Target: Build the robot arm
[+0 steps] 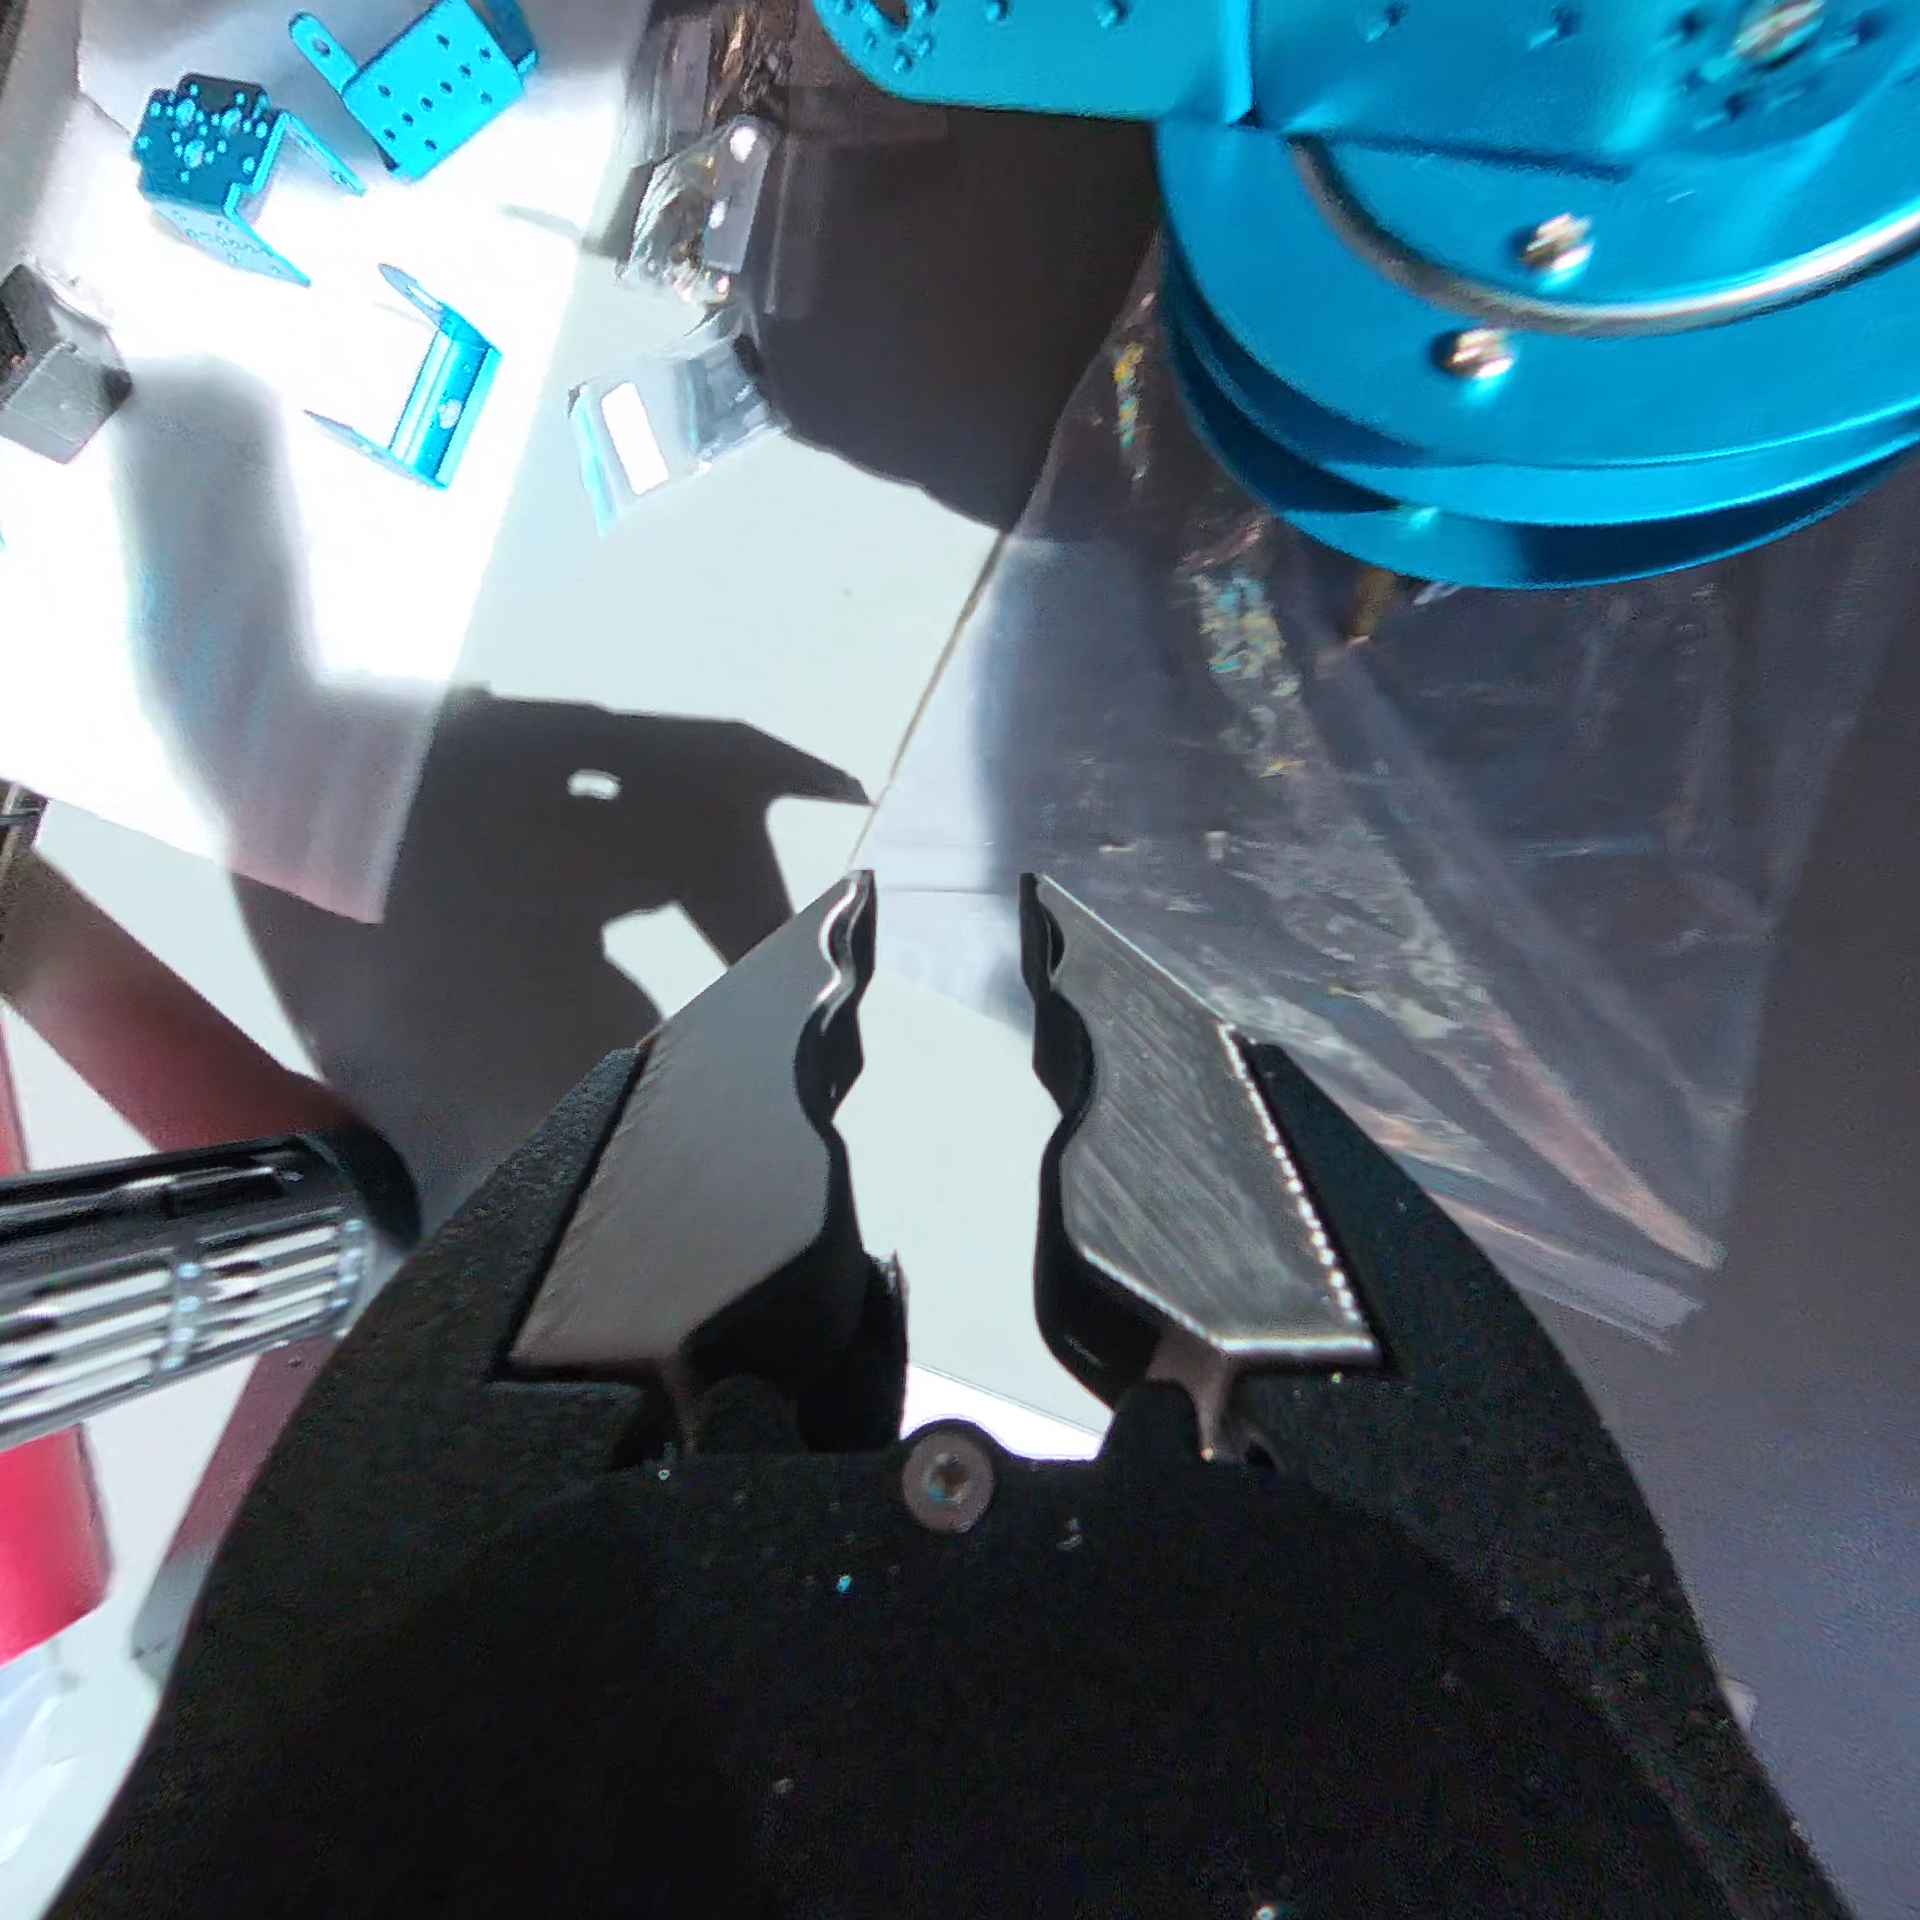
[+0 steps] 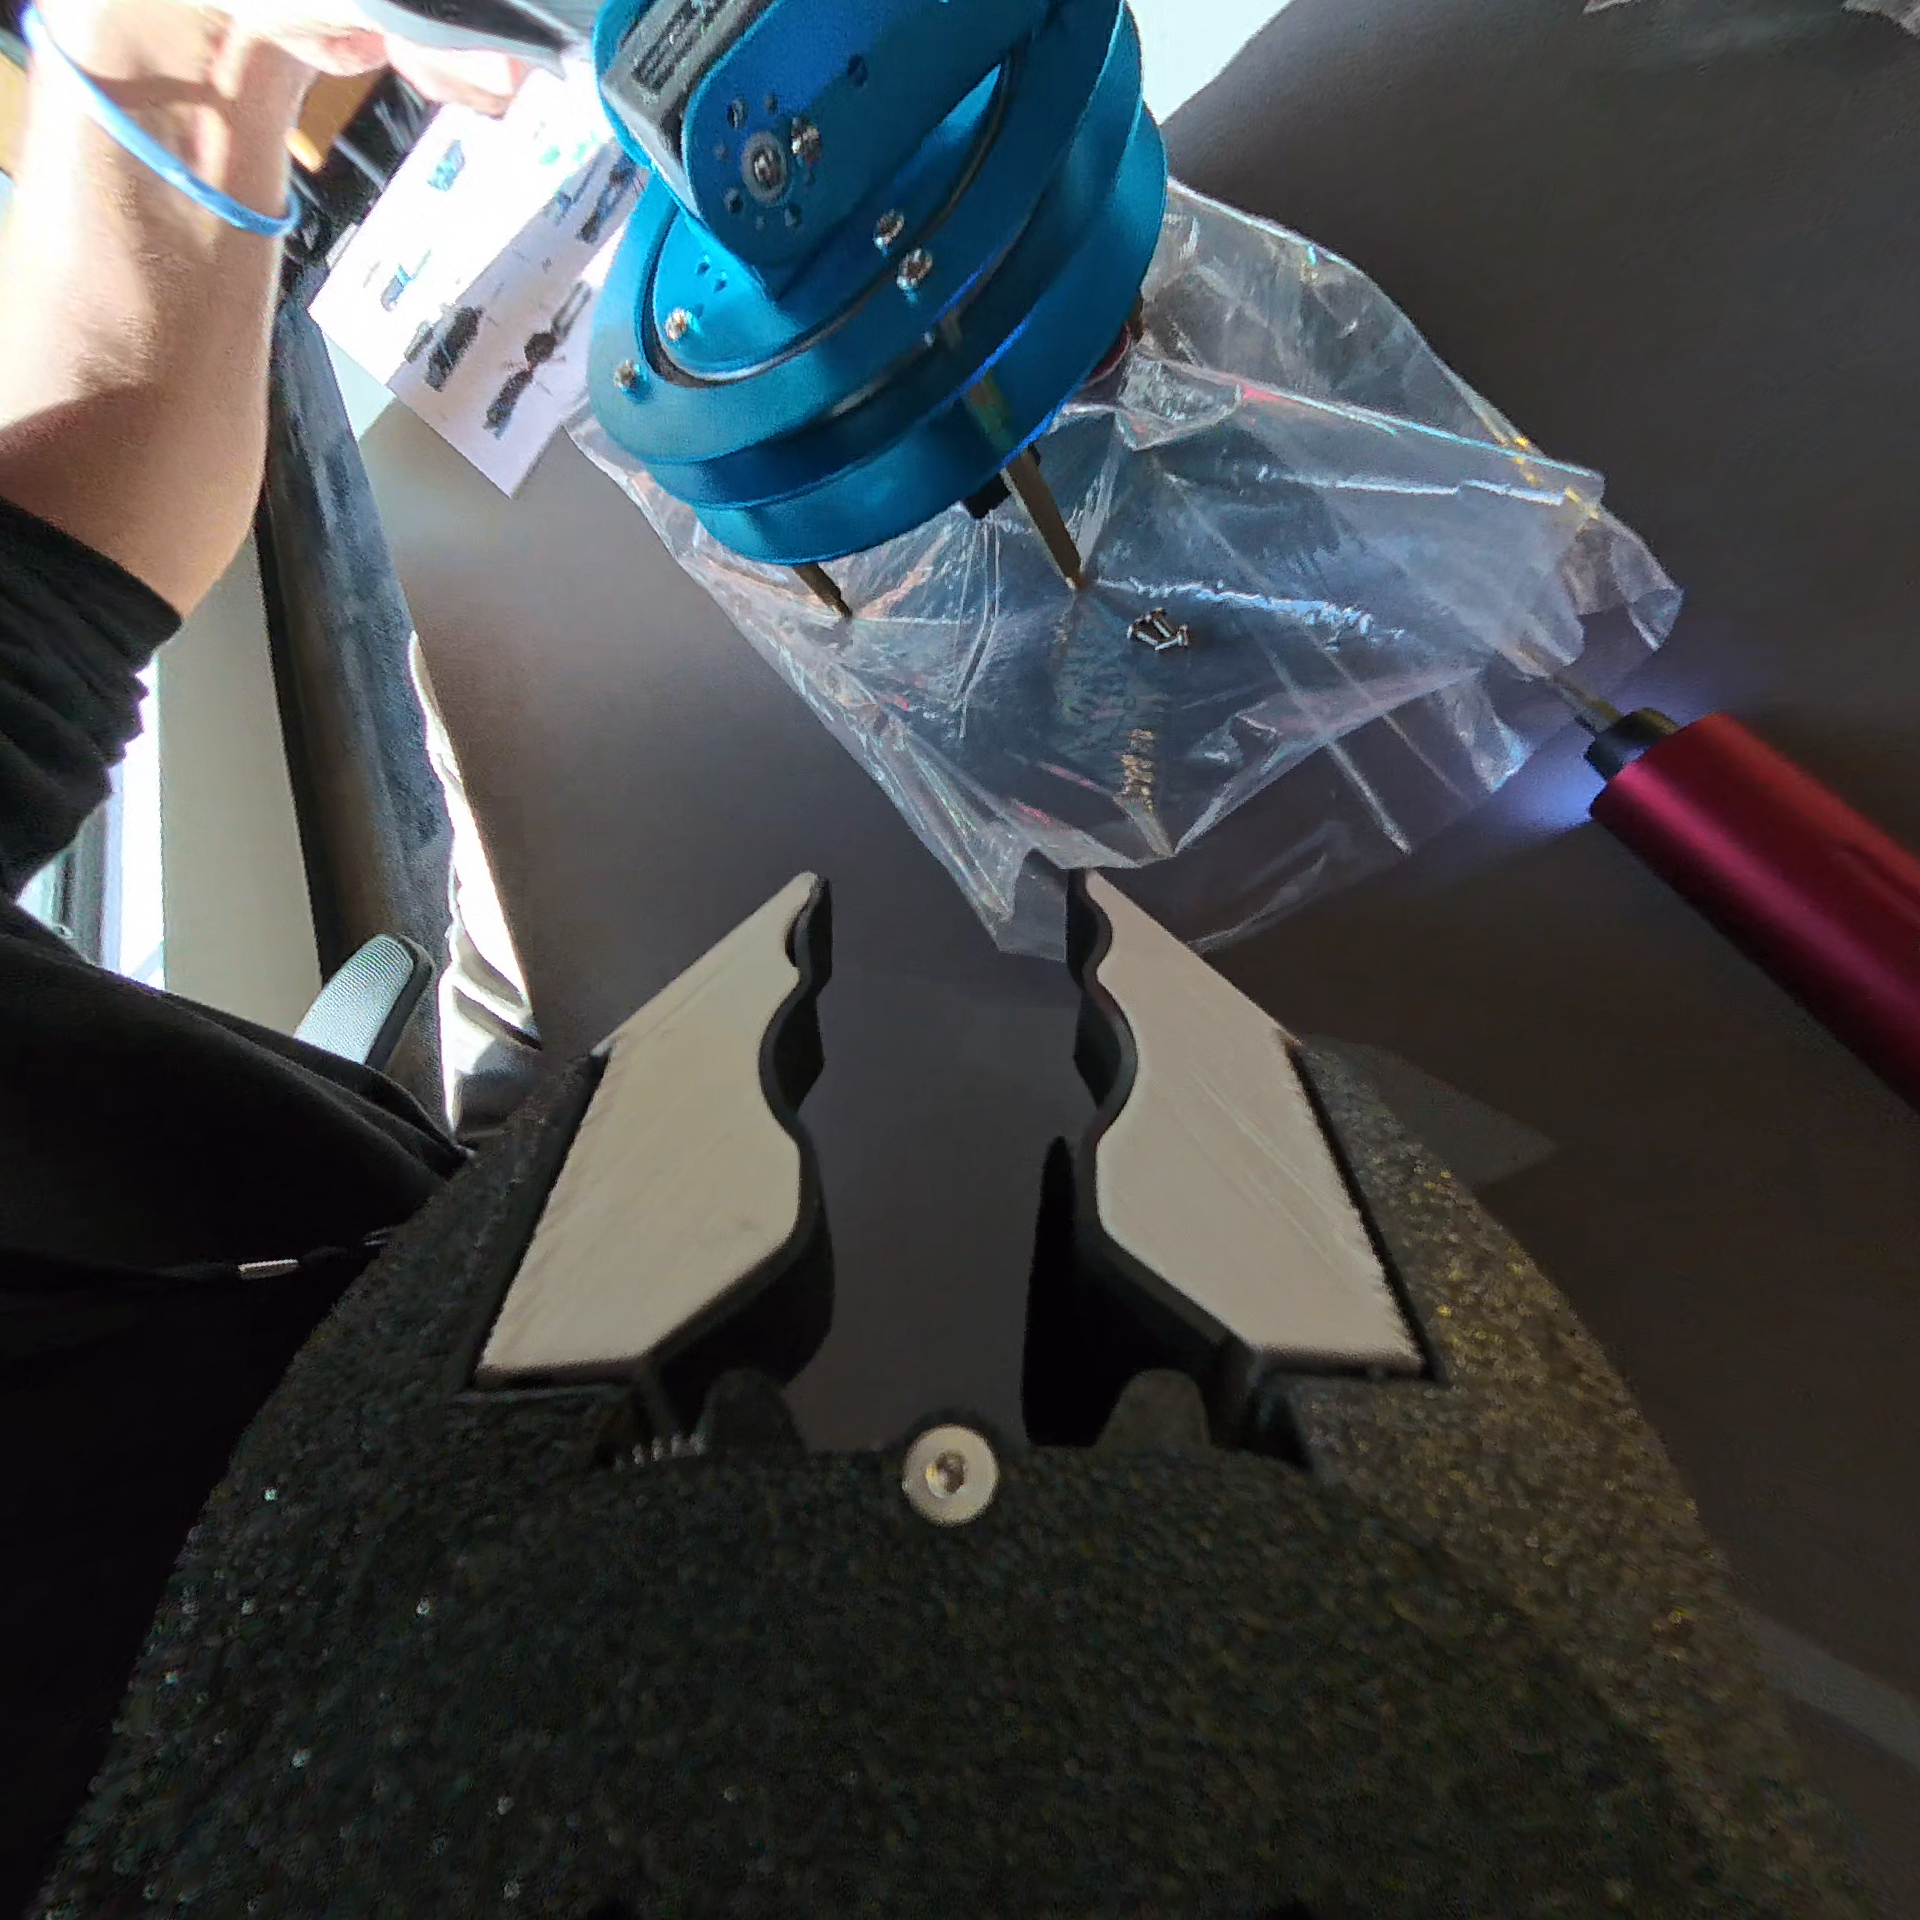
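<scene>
Left claw (image 1: 948,883) is standing apart, empty, over the tabletop (image 1: 727,644) at a clear bag's (image 1: 1351,935) edge. Right claw (image 2: 948,883) is likewise apart, empty. Blue round assembly (image 2: 862,312) is sitting at 12 o'clock on thin pins upon the bag; snagging the film could topple it and scatter the loose screws (image 2: 1158,631).

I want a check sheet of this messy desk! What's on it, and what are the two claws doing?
Surface: dark table, with a white sheet under the left claw.
Job's things: blue round metal assembly standing on thin legs on a clear plastic bag; tiny screws on the bag.
Clutter: loose blue brackets; small bagged parts; a picture sheet; red screwdriver, its tip lit.
Grippers: left claw open, empty; right claw open, empty.
Cables: nothing seen.
Surroundings: a person's hand and dark sleeve.
</scene>
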`<state>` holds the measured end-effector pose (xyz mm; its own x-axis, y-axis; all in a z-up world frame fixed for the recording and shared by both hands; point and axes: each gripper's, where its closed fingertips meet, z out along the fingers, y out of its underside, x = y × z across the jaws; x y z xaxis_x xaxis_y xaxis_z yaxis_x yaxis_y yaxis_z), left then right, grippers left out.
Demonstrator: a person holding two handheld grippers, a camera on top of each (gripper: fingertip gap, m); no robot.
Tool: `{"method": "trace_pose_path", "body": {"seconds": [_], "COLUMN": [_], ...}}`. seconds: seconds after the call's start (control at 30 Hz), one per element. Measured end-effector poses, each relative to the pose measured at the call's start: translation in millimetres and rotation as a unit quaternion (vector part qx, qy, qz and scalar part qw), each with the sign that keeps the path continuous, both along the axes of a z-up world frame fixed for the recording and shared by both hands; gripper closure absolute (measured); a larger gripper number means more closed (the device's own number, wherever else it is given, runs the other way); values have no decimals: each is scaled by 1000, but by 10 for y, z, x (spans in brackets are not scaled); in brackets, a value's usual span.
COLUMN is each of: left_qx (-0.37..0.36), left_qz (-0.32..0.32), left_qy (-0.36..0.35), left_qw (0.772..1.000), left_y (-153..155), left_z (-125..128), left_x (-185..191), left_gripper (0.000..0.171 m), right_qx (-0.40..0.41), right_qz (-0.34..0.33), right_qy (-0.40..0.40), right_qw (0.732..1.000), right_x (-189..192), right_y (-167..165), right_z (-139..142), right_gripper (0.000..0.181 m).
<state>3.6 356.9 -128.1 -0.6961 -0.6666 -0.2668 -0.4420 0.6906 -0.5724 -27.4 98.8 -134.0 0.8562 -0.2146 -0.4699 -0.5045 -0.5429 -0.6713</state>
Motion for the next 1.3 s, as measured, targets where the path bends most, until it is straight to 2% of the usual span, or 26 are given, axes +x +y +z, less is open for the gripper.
{"method": "trace_pose_path", "body": {"seconds": [0.07,0.1,0.2,0.37,0.43,0.5,0.53,0.63,0.7,0.97,1.13,1.23,1.3], "left_qx": [58,49,-36,-53,-27,-36,-39,-27,-19,-2,-4,17,-37], "left_qz": [14,11,-23,-47,-51,-66,-72,-91,-91,-86,-85,-33,-4], "left_qy": [-12,-2,65,107,118,124,123,120,110,100,91,37,18], "left_qw": [998,999,997,992,991,989,989,988,990,991,992,999,999], "left_y": [202,221,83,81,120,67,38,-5,-4,80,26,208,222], "left_z": [-38,-49,-109,-213,-329,-339,-331,-345,-344,-346,-344,-249,-58], "left_x": [247,303,291,278,261,225,214,173,183,247,279,428,338], "left_gripper": [144,143,140,133,132,146,154,171,171,171,171,171,167], "right_qx": [0,0,5,16,23,2,-5,-3,-5,-20,-33,-42,-38], "right_qz": [-13,-16,-16,-37,-34,-20,-19,-17,-18,2,32,38,41], "right_qy": [9,14,23,13,22,26,21,16,11,53,87,84,80], "right_qw": [1000,1000,1000,999,999,999,1000,1000,1000,998,995,995,995], "right_x": [23,22,-25,40,17,-38,-42,-80,-105,-315,-481,-489,-476], "right_y": [2,3,4,-18,29,71,89,107,78,34,-2,-24,-38], "right_z": [0,-1,15,74,86,3,-27,-21,-27,-171,-223,-248,-224], "right_gripper": [136,136,136,136,134,133,137,166,181,181,181,181,177]}}
